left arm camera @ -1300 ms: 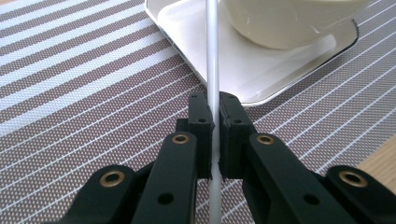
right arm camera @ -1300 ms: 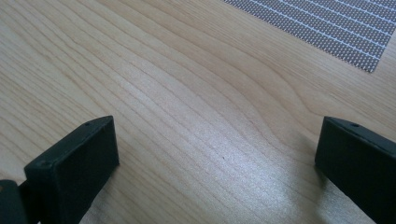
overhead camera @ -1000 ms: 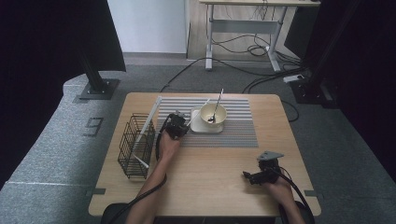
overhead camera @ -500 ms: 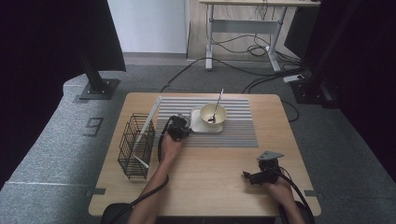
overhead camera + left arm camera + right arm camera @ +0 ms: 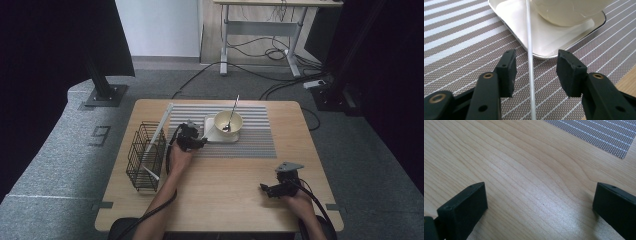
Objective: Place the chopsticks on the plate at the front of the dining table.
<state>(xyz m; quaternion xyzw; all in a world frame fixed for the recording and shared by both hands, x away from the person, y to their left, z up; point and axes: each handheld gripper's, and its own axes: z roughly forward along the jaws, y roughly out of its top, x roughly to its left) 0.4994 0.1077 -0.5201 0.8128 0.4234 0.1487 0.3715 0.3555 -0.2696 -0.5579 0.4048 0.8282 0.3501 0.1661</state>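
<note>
Holding my left claw (image 5: 534, 72) open, I have it low over the striped mat (image 5: 456, 50), just short of the corner of the white tray (image 5: 541, 42). A thin white stick (image 5: 530, 65) runs up between the two jaws, and I cannot tell if it touches them. A cream bowl (image 5: 228, 121) sits on the tray with a spoon (image 5: 231, 114) leaning in it. A wire basket (image 5: 145, 156) stands to the left. My right claw (image 5: 540, 202) is wide open over the bare wooden table (image 5: 524, 177), holding nothing.
</note>
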